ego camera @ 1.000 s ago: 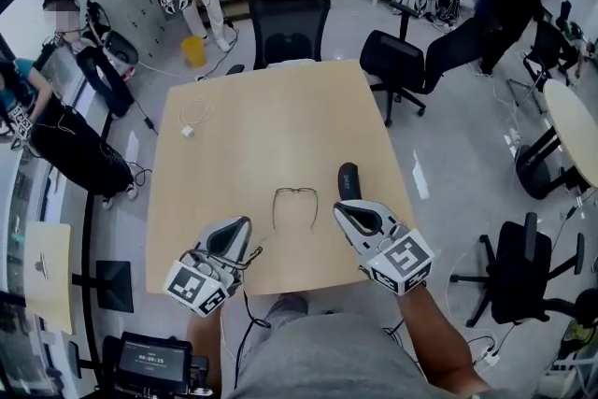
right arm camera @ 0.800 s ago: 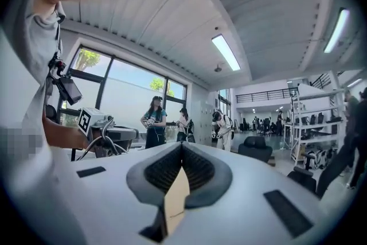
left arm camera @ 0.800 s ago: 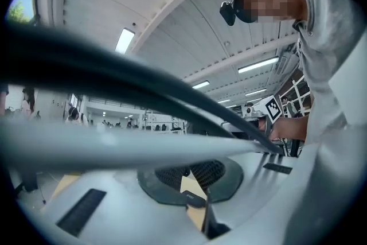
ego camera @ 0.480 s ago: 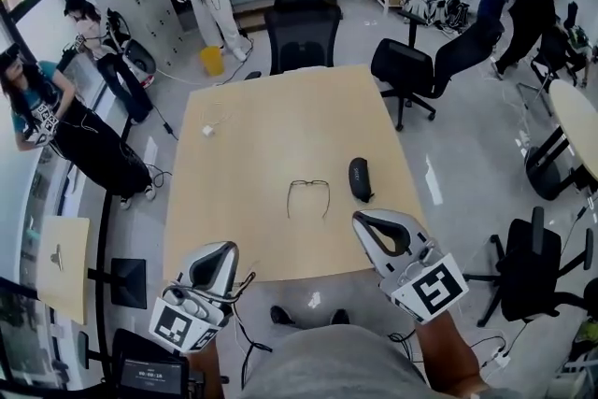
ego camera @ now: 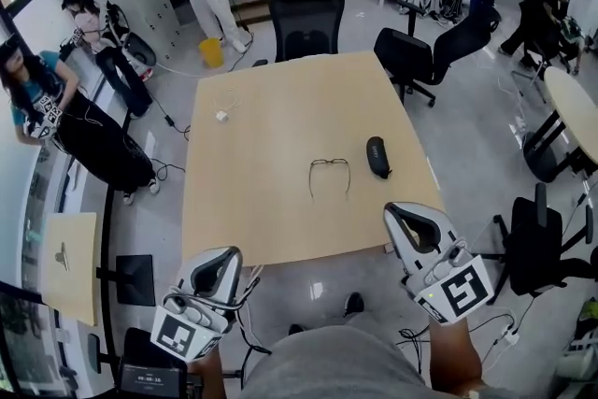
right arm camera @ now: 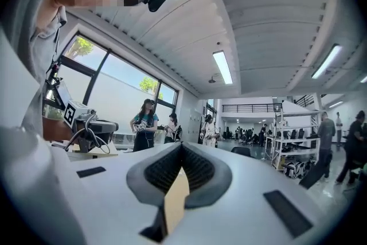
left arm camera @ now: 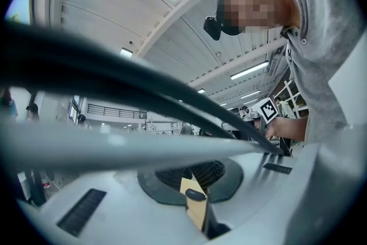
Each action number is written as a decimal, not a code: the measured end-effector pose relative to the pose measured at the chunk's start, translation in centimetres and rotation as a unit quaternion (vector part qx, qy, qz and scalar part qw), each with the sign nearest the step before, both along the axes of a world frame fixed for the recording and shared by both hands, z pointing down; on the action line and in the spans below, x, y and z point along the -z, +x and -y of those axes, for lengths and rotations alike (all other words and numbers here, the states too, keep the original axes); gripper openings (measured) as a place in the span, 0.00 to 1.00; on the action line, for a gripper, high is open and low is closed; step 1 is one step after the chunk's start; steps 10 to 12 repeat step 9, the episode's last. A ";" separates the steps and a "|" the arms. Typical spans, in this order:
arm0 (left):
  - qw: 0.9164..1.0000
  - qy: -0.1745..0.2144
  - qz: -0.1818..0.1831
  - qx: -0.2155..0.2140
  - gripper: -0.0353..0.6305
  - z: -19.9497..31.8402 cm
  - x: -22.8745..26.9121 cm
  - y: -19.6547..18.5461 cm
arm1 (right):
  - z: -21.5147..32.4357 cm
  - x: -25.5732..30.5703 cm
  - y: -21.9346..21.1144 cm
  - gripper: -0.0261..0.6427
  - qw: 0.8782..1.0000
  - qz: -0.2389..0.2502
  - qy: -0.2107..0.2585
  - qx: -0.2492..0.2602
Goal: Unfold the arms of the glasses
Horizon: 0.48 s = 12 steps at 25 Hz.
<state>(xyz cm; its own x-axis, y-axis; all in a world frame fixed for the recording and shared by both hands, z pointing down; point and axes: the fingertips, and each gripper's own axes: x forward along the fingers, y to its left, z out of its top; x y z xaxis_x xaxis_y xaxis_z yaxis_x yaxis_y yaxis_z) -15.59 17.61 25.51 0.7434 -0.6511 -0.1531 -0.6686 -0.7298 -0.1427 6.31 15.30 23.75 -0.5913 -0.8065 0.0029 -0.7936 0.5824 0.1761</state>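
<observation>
A thin dark-framed pair of glasses (ego camera: 330, 175) lies on the light wooden table (ego camera: 252, 192), its two arms spread out and pointing toward me. To its right lies a black glasses case (ego camera: 377, 156), which also shows as a small dark shape (left arm camera: 195, 194) between the left jaws. My left gripper (ego camera: 217, 259) hangs off the table's near edge at the lower left, shut and empty. At the lower right my right gripper (ego camera: 408, 212) is also shut with nothing in it. Both are well short of the glasses. A black cable crosses the left gripper view.
A small white plug with a cord (ego camera: 222, 116) lies at the table's far left. Black office chairs (ego camera: 306, 14) (ego camera: 416, 56) stand behind the table, and another (ego camera: 542, 248) is at the right beside a round table (ego camera: 575, 121). People stand at the left and the back.
Both grippers have drawn back from the table's near edge toward my body and risen. The glasses and case lie where they were on the table.
</observation>
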 end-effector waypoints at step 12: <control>0.999 0.012 0.001 -0.031 0.06 -5.1 0.3 -6.8 | -7.6 0.6 -6.6 0.05 0.999 0.001 0.004 -0.033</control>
